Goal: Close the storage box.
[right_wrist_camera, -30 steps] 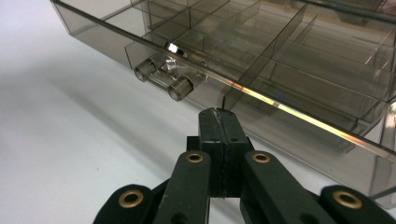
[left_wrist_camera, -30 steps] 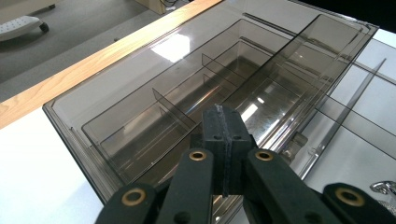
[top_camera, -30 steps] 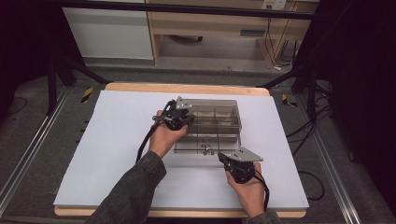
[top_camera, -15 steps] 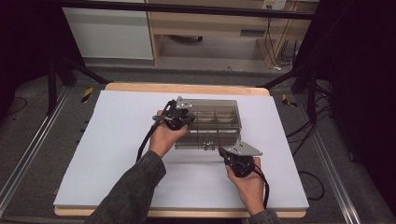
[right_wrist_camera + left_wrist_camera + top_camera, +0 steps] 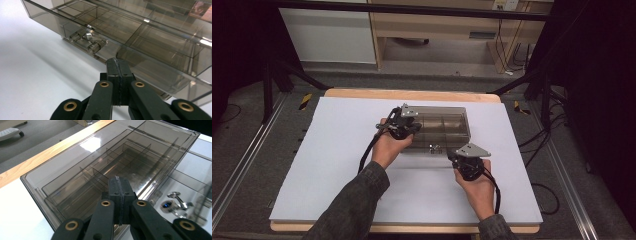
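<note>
White surface [image 5: 337, 165] carries the smoked compartment box [image 5: 447, 125] at centre; my left tool [image 5: 119, 185], jaws closed empty, steadies its lid while my right tool [image 5: 117, 65], also closed empty, has advanced toward the front latch [image 5: 88, 41], ready for unlatching.

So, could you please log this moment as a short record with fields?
surface: white sheet on a wooden table
object: smoky clear box with dividers inside, lid down
latch: clear clasp on the box's near side
left gripper: jaws shut, nothing between them, over the left end of the lid
right gripper: jaws shut, empty, pointing at the box's front wall beside the clasp
contact: cannot tell whether either gripper touches the box
</note>
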The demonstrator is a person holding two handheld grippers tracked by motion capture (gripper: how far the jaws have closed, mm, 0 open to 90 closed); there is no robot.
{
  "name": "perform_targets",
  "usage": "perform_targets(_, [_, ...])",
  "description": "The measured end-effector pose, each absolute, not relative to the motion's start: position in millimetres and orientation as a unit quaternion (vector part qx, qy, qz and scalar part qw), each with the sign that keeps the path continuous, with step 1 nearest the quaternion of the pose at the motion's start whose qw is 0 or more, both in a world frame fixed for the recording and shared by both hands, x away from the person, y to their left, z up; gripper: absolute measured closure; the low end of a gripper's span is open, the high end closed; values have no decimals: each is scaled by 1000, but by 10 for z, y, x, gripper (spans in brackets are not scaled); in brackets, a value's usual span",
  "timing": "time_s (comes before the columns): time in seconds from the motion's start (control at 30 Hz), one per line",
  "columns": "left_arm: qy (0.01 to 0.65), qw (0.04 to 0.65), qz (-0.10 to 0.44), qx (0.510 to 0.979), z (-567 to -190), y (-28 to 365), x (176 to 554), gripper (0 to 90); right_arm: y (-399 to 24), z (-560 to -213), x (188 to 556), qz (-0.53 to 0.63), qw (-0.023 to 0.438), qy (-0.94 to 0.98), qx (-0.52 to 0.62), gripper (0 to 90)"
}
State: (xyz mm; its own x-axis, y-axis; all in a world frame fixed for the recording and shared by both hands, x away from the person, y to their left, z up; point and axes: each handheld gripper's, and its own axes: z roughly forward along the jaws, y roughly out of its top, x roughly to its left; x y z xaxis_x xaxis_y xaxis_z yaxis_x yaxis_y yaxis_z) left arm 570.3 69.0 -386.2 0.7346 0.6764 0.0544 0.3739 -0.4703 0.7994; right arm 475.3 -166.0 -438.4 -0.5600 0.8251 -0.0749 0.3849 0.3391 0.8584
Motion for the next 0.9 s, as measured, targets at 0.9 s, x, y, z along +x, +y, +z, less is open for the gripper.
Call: perform_targets(0.9, [315,407,181,838,-3856,670,5717,900,-1618,-4315,5062,413,258,774,404,900])
